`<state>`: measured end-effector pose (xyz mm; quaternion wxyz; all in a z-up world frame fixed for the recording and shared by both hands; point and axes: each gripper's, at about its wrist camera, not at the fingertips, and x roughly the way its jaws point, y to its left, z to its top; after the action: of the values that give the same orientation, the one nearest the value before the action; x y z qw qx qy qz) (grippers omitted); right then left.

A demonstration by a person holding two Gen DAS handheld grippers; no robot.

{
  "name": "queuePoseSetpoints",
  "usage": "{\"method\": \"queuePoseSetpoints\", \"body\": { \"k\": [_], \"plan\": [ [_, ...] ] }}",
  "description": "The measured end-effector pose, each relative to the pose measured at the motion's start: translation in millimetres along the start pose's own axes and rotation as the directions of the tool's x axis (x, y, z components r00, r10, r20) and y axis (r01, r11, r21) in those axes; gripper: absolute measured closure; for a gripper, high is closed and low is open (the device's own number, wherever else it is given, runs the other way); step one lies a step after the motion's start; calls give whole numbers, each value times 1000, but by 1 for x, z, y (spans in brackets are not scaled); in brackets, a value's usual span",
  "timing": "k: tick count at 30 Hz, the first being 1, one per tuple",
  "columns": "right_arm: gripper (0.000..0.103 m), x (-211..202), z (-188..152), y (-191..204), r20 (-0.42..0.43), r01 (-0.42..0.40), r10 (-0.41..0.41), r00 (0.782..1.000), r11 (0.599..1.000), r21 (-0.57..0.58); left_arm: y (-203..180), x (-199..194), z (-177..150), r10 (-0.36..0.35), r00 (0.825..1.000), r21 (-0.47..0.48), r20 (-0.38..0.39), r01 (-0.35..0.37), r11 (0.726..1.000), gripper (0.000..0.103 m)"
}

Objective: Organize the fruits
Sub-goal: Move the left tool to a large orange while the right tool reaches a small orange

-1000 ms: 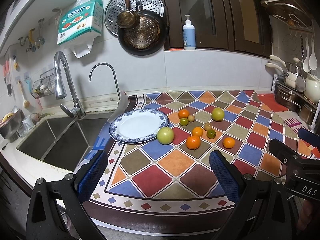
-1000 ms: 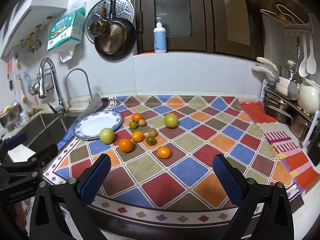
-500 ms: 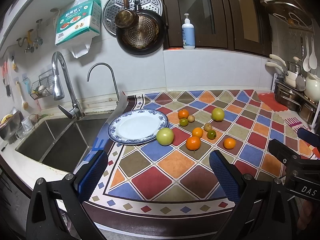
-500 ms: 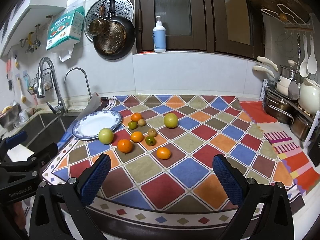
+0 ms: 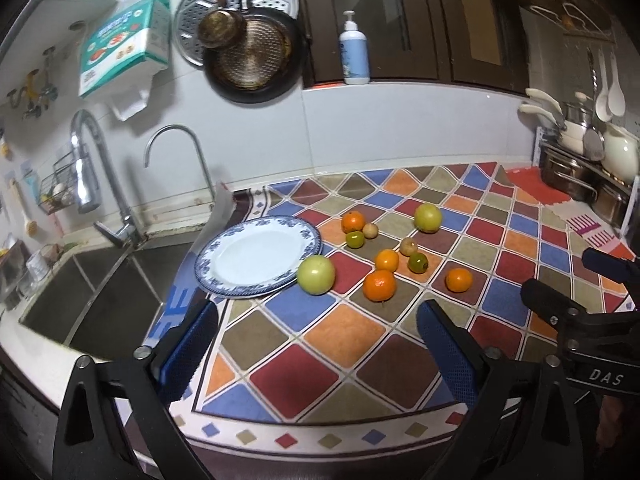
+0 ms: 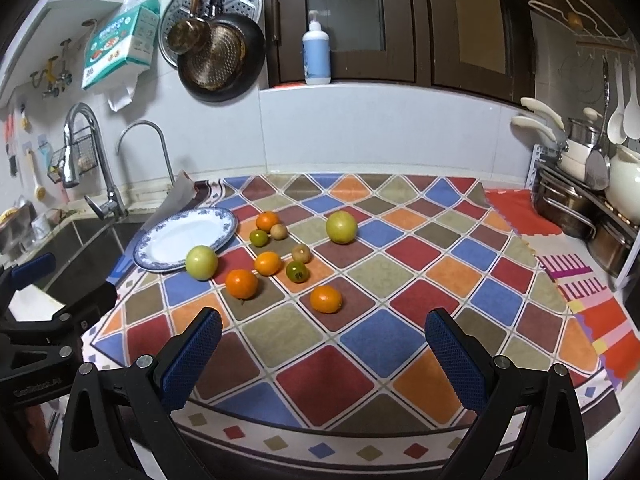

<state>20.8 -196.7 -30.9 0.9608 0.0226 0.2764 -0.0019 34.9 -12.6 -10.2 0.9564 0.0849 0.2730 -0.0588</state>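
Left wrist view: the left tool (image 5: 316,344) hangs over the near edge of the table (image 5: 340,332), its blue fingers (image 5: 188,350) wide apart with nothing between them; its jaws have just been closing a little. A white plate with a blue rim (image 5: 258,256) lies at the table's left edge, next to the sink (image 5: 92,300). A large green fruit (image 5: 316,275) touches the plate's right rim. To its right, toward the middle of the table, lie four oranges: one near the green fruit (image 5: 379,285), one just behind it (image 5: 387,260), one farther right (image 5: 459,280), one farther back (image 5: 353,222). Two small green fruits (image 5: 355,239) (image 5: 418,263) and two small brown ones (image 5: 370,231) (image 5: 408,247) sit among them. A second large green fruit (image 5: 428,218) lies farthest back. The right tool (image 5: 580,280) shows at the right border.

Right wrist view: the right tool (image 6: 324,344) also hangs over the table's near edge, fingers (image 6: 452,356) wide apart and empty. The plate (image 6: 186,238) is bare, the green fruit (image 6: 201,262) at its near rim. All the fruit lies on the table cloth (image 6: 384,336), none on the plate; the nearest orange (image 6: 326,299) is ahead of the fingers, apart from them. Part of the left tool (image 6: 48,292) shows at the left border.
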Motion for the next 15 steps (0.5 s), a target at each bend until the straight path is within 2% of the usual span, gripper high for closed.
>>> {"method": "queuePoseSetpoints", "body": {
  "k": [7,15],
  "plan": [
    [2,31,0,-2,-45,21,-21,999,1000,-3,-6,36,5,-91,996,68,-22,93,993,18],
    [15,74,2,1,-109,33,-37,993,999,-42,-16,88,9,-189,979,131,-76,198,971,30]
  ]
}}
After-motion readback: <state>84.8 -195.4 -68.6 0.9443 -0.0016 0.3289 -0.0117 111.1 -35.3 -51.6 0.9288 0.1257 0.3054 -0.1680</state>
